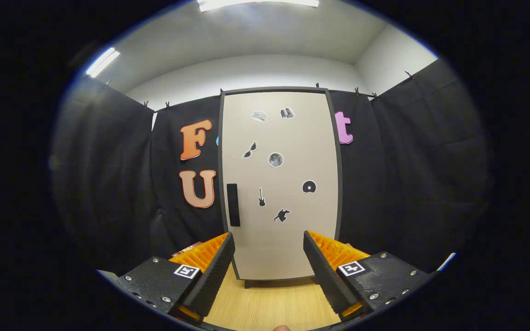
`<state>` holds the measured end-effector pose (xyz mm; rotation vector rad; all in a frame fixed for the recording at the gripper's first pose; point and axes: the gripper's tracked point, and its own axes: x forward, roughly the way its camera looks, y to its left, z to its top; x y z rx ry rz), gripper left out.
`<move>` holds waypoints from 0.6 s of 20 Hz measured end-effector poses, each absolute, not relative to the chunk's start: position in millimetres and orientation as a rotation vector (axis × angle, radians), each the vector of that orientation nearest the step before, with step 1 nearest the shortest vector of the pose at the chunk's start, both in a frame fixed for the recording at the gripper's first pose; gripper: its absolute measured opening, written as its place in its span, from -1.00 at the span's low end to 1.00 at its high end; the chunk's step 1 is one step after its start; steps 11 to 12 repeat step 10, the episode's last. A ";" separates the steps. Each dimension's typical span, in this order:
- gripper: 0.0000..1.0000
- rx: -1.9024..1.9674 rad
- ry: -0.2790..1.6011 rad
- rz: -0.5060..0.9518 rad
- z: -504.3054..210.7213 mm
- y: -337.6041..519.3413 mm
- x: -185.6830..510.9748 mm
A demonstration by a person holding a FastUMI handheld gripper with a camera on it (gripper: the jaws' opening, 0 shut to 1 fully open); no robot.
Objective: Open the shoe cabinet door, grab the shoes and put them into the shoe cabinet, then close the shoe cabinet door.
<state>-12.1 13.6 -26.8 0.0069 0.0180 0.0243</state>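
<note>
Frontally, the gripper [268, 250] faces a shut shoe cabinet across a strip of wooden floor [269, 305].

Left to right: black cloth hangs at 9 o'clock of the cabinet. The left finger [212, 271] rises from 7 o'clock, and something reddish, too small to identify, peeps out just behind its tip. The handle [233, 204], a dark upright bar, sits on the door's left edge, at about 11 o'clock from the left fingertip. The door [279, 184], pale with a dark frame, carries small stickers [275, 159] scattered over its upper and middle face. The right finger [325, 271] rises from 5 o'clock. More black cloth hangs at 3 o'clock.

Gripper state: the fingers stand wide apart and hold nothing; the lower part of the door shows between them, well beyond the tips.

Task progress, as a judgement: none of the steps appears done. The door is closed and untouched, with the handle still ahead. No shoes can be made out with certainty. Opening the door, fetching and stowing the shoes, and closing the door all remain. The next move would likely bring the fingers up and left towards the handle.
</note>
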 end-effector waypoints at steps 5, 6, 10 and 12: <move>0.88 0.006 0.008 0.023 -23.7 9.2 -11.3; 0.88 0.007 0.005 0.023 -22.1 8.1 -11.5; 0.88 0.004 0.001 0.022 -21.5 6.8 -10.4; 0.88 0.004 0.001 0.022 -21.5 6.8 -10.4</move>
